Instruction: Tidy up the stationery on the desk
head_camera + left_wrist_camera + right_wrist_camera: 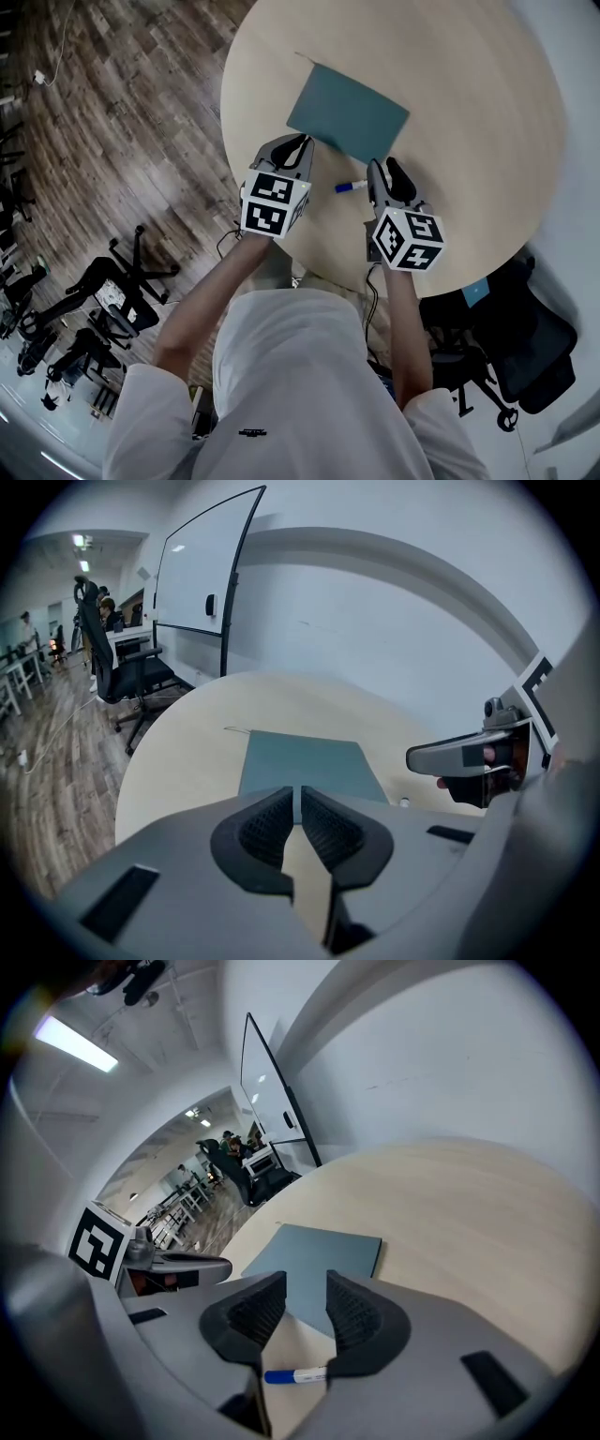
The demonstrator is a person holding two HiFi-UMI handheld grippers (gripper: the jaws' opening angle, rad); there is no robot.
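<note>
A teal notebook lies flat on the round wooden table. It also shows ahead of the jaws in the left gripper view as notebook and in the right gripper view as notebook. A blue-and-white marker lies just near of the notebook, between the two grippers. My left gripper hovers at the notebook's near left corner, shut and holding nothing. My right gripper is just right of the marker, open, jaws a little apart. The marker lies on the table under them.
The table's near edge is close below both grippers. A black office chair stands at the right of the table, and more chairs stand on the wood floor at the left. A whiteboard stands beyond the table's far side.
</note>
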